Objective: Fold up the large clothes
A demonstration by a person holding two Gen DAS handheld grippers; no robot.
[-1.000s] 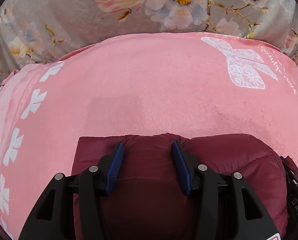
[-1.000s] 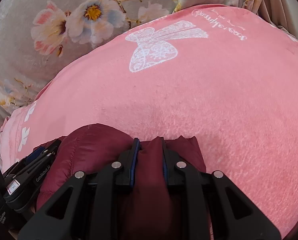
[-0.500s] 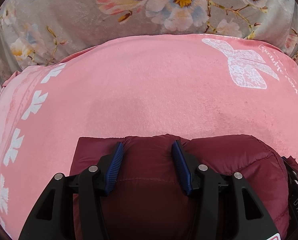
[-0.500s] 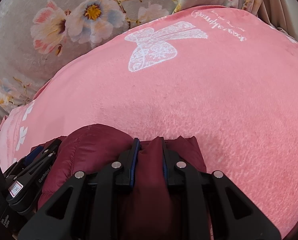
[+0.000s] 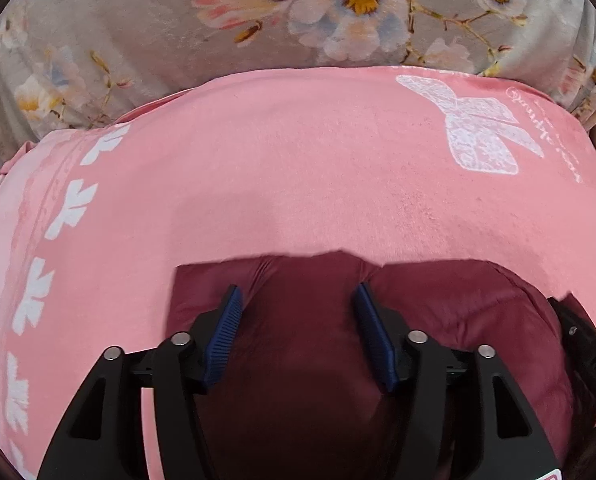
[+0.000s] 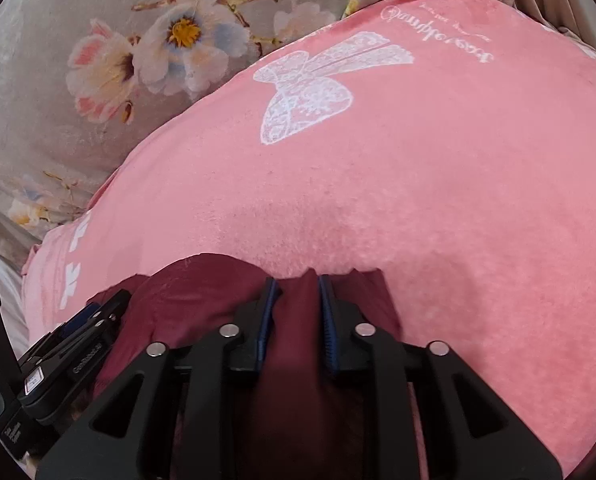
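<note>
A dark red puffy jacket [image 5: 457, 312] lies folded on a pink fleece blanket [image 5: 298, 168] at the near edge of both views. My left gripper [image 5: 298, 296] straddles its far edge. The jaws are opening, the blue pads [image 5: 224, 328] stand apart from the padding, and jacket fabric bulges between them. In the right wrist view my right gripper [image 6: 297, 284] pinches a narrow fold of the jacket [image 6: 202, 292] between its pads, though its jaws are starting to open. The left gripper's body [image 6: 78, 344] shows at lower left.
The pink blanket [image 6: 417, 200] carries a white lace bow print [image 6: 305, 92] and a row of white leaf shapes [image 5: 70, 208] along its left edge. It lies on a grey floral bedsheet [image 5: 138, 20] that fills the far side.
The left gripper's pads have spread wider over the jacket. The right gripper has shifted slightly, with the fold still between its pads.
</note>
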